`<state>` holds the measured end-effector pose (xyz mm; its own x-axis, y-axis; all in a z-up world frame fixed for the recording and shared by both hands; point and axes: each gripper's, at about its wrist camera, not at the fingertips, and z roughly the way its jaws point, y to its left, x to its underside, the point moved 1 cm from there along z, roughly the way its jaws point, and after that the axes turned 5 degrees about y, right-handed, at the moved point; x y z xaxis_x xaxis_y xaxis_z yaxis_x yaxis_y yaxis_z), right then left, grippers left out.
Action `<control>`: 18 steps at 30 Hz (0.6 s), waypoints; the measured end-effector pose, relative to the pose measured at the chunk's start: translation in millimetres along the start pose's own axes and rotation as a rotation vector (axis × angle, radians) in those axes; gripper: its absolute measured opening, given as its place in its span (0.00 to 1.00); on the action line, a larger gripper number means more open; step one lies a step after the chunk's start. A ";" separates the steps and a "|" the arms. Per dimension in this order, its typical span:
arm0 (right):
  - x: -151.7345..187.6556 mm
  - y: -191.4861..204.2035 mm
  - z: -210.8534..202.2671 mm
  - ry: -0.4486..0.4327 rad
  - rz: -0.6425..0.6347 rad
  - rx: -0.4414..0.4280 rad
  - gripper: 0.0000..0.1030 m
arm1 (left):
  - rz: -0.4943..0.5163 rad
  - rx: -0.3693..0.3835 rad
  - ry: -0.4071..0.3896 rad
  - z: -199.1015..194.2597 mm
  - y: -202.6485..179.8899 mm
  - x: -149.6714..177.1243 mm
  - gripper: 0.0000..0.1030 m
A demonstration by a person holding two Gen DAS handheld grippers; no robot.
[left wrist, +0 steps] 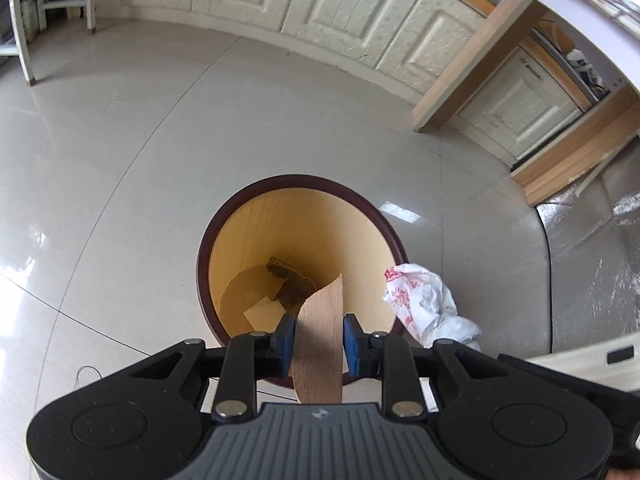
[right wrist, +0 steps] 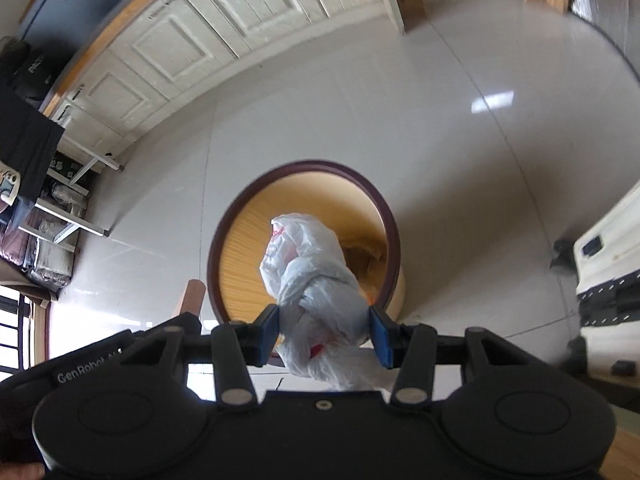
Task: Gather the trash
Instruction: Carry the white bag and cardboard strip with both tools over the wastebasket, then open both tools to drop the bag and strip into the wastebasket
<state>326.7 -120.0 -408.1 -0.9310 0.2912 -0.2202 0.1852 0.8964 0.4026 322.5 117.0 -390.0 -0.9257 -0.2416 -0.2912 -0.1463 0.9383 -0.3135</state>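
A round bin (left wrist: 224, 236) with a dark rim and a pale wood-look inside stands on the floor below both grippers. My left gripper (left wrist: 319, 338) is shut on a light wooden piece (left wrist: 320, 340) that hangs over the bin's near rim. Cardboard scraps (left wrist: 286, 280) lie at the bin's bottom. My right gripper (right wrist: 324, 334) is shut on a crumpled white plastic bag (right wrist: 316, 276) with red print, held over the bin (right wrist: 240, 248). That bag (left wrist: 424, 304) shows right of the bin in the left wrist view. The wooden piece (right wrist: 191, 296) shows left of the bin in the right wrist view.
Glossy grey floor tiles (left wrist: 120, 160) surround the bin. Cream panelled cabinets (left wrist: 340, 12) line the far wall. A wooden table leg (left wrist: 472, 64) stands at the right, and white stool legs (left wrist: 24, 44) at the far left. A white appliance (right wrist: 608, 248) sits at the right edge.
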 end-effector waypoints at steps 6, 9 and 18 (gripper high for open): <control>-12.2 -2.8 23.3 -0.008 0.025 -0.076 0.50 | -0.050 0.008 -0.033 16.2 10.4 -13.7 0.26; -18.8 -2.1 30.4 -0.026 0.052 -0.149 0.77 | -0.054 -0.010 -0.045 24.0 11.5 -19.9 0.28; -10.6 -9.4 37.1 0.014 -0.001 -0.002 0.84 | -0.048 -0.111 0.055 40.1 19.2 -17.1 0.54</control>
<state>346.5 -119.1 -442.5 -0.9354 0.2858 -0.2082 0.1837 0.8959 0.4044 349.5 129.2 -427.4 -0.9339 -0.2762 -0.2269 -0.2263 0.9482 -0.2230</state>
